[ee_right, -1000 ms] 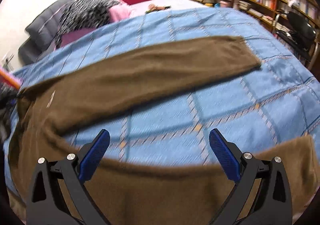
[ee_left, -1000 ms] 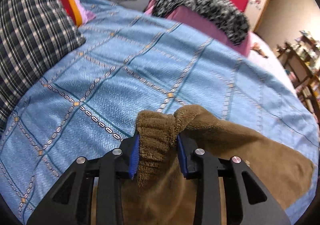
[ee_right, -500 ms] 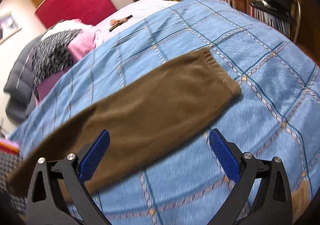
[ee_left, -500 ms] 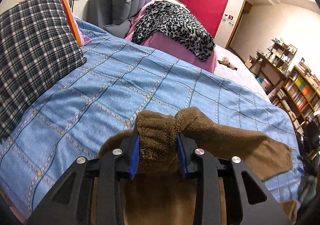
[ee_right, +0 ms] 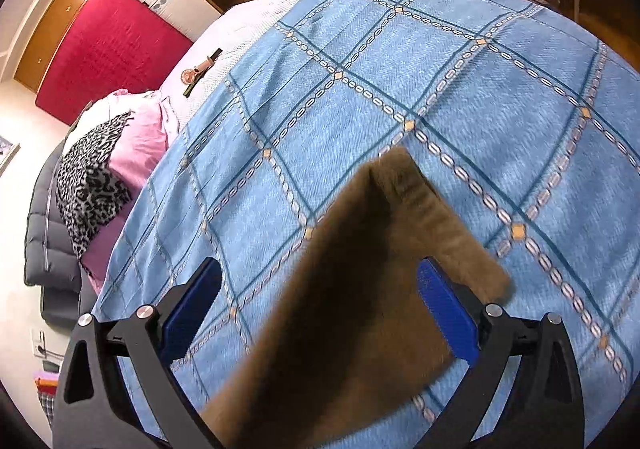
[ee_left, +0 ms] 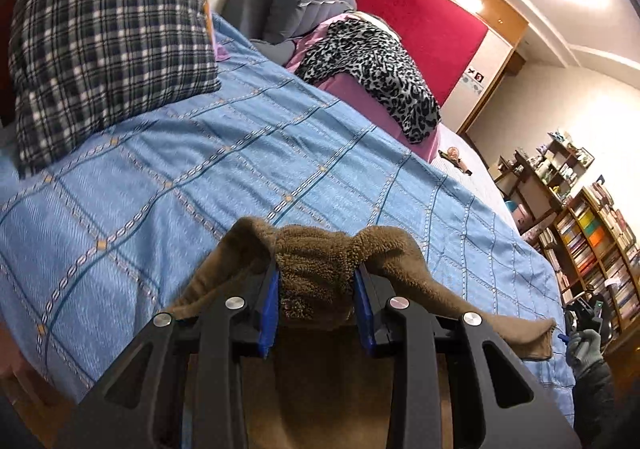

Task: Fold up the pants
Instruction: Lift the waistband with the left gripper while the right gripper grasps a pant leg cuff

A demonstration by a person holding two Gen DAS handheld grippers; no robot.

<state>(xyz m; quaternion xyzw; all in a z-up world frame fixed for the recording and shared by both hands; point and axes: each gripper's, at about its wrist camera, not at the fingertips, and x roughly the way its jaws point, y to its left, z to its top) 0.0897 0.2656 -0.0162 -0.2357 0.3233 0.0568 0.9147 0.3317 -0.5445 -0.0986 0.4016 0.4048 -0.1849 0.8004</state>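
Note:
Brown fleece pants point(ee_left: 316, 273) lie on a blue patterned bedspread point(ee_left: 200, 169). My left gripper point(ee_left: 316, 289) is shut on a bunched fold of the pants at one end and holds it above the bed. In the right wrist view the end of one pant leg point(ee_right: 400, 249) lies on the bedspread point(ee_right: 480, 89) between the wide-open jaws of my right gripper point(ee_right: 320, 297); the cuff reaches past the fingertips. I cannot tell whether the pads touch the cloth.
A plaid pillow point(ee_left: 104, 41) sits at the left. A leopard-print cloth on a pink cushion point(ee_left: 372, 61) lies at the far side. Bookshelves point(ee_left: 592, 233) stand to the right of the bed. A small item point(ee_right: 200, 69) lies on the white sheet.
My left gripper has lifted the bunched pants higher and tilted up. My right gripper has moved along the leg to its cuff end, which now lies between its open jaws.

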